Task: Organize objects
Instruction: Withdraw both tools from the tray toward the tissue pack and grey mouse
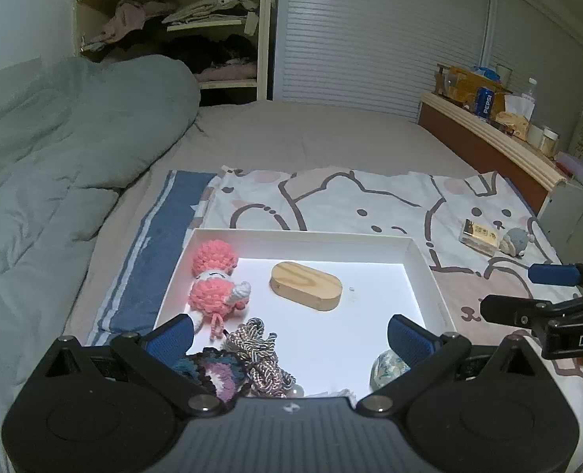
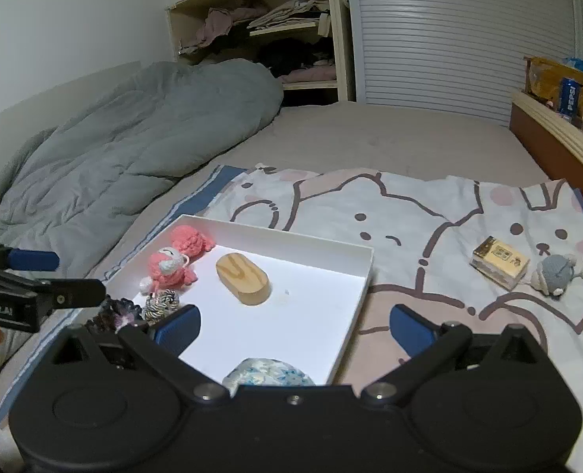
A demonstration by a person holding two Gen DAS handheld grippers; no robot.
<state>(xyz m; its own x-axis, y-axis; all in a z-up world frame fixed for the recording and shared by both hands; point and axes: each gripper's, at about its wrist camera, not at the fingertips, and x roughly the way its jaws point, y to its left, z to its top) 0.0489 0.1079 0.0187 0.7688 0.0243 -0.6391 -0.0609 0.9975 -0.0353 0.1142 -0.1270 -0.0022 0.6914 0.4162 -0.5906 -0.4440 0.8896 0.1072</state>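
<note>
Hovering over the white tray on the bed, your left gripper and right gripper both spread their fingers wide, empty; the wooden block lay inside.

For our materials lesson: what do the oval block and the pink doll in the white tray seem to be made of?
Oval block: apparently wood, pale and smooth, with visible grain lines. Pink doll: looks like crocheted yarn, soft and matte, with bumpy stitches. Both lie in the white tray.
</note>
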